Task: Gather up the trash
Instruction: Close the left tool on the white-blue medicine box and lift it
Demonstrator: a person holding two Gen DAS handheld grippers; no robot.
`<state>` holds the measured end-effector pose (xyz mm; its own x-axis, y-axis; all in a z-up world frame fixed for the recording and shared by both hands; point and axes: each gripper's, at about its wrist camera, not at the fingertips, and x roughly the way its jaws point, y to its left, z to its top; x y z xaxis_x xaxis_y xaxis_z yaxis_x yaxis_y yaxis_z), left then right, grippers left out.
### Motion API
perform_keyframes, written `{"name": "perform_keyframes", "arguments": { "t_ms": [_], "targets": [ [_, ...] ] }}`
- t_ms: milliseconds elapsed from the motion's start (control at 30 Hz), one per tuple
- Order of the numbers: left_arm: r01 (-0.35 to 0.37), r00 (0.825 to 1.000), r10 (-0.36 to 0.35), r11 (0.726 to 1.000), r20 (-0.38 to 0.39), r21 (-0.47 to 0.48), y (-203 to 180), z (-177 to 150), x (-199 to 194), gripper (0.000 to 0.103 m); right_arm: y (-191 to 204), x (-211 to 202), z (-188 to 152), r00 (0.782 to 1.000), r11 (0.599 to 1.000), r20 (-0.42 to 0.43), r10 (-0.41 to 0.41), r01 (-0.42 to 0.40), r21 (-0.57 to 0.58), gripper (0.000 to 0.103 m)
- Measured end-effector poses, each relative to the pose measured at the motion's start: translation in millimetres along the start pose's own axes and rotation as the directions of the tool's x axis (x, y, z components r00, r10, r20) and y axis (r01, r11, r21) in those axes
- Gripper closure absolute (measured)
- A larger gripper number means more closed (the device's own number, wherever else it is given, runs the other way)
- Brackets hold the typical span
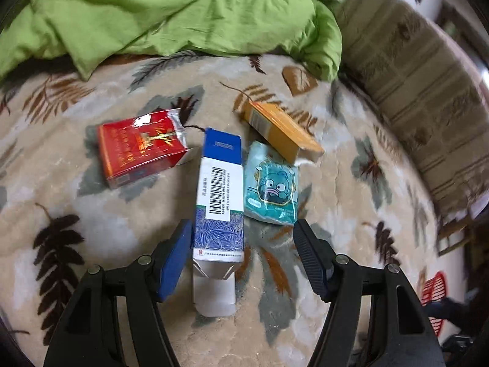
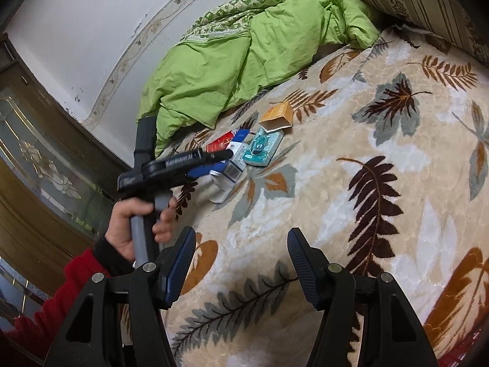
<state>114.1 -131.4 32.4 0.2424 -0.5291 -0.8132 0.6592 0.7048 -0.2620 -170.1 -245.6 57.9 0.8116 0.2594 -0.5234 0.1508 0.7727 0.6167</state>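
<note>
We see a bed covered by a leaf-patterned blanket (image 1: 91,214), with a rumpled green quilt (image 1: 183,15) heaped along its far side and a striped pillow (image 1: 412,76) beside that. The trash sits together in the middle of the blanket: a long blue and white box (image 1: 220,202), a red packet (image 1: 137,150) just beside it, an orange box (image 1: 281,128), and a small teal wrapper (image 1: 273,191) with a cartoon face, touching the blue and white box and tucked partly under the orange one. Our left gripper (image 1: 241,229) hangs over the blue and white box, its jaws standing apart with the box's near end between them, no pad pressing on it. Our right gripper (image 2: 241,235) is well apart from the trash, jaws parted and holding nothing. A hand (image 2: 137,229) in a red sleeve (image 2: 61,290) grips the left handle.
</note>
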Motion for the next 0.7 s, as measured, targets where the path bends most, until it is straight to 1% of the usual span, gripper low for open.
{"name": "perform_keyframes", "arguments": {
  "t_ms": [67,100,133,167,200,267,367,500,567,600,633,667,700],
  "targets": [
    [-0.077,0.997,0.077,0.997,0.008,0.028,-6,3,7,0.036,2,0,0,1.0,1.0,-0.001,-0.002,0.002,-0.008,0.037],
    [-0.104,0.995,0.104,0.994,0.007,0.027,-7,5,12,0.04,2,0,-1,1.0,1.0,0.001,-0.005,0.005,-0.011,0.037],
    [-0.1,0.995,0.1,0.995,0.004,0.013,-6,6,17,0.046,2,0,-1,1.0,1.0,0.005,-0.007,0.007,-0.015,0.037],
    [-0.097,0.995,0.097,0.995,0.002,-0.007,-4,6,20,0.06,2,-1,-1,1.0,1.0,0.009,-0.008,0.008,-0.017,0.037],
    [-0.099,0.995,0.099,0.995,-0.001,-0.029,-1,5,22,0.067,2,-2,-1,1.0,1.0,0.012,-0.007,0.008,-0.016,0.037],
    [-0.104,0.995,0.105,0.991,0.004,-0.09,8,1,22,0.07,0,-3,-1,1.0,1.0,0.015,-0.006,0.006,-0.008,0.037],
    [-0.096,0.994,0.102,0.98,0.03,-0.176,16,-12,12,0.071,0,-2,-1,1.0,1.0,0.009,-0.007,0.007,-0.005,0.037],
    [-0.162,0.982,0.181,0.954,0.052,-0.253,13,-43,-18,0.071,2,-1,-1,1.0,1.0,0.001,-0.016,0.016,-0.014,0.037],
    [-0.175,0.975,0.207,0.938,0.078,-0.3,11,-61,-35,0.071,2,5,2,0.999,1.0,-0.033,-0.014,0.013,-0.021,0.037],
    [-0.176,0.973,0.214,0.929,0.085,-0.326,8,-73,-43,0.071,3,10,6,0.999,0.999,-0.051,-0.018,0.016,-0.036,0.037],
    [-0.19,0.969,0.232,0.921,0.084,-0.34,7,-79,-47,0.071,3,15,11,0.997,0.998,-0.062,-0.041,0.038,-0.049,0.037],
    [-0.214,0.962,0.26,0.912,0.088,-0.35,4,-86,-50,0.071,3,20,20,0.996,0.997,-0.073,-0.057,0.054,-0.048,0.037],
    [-0.224,0.956,0.276,0.907,0.101,-0.356,2,-91,-53,0.071,3,25,29,0.995,0.998,-0.086,-0.052,0.048,-0.043,0.037]
  ]
}}
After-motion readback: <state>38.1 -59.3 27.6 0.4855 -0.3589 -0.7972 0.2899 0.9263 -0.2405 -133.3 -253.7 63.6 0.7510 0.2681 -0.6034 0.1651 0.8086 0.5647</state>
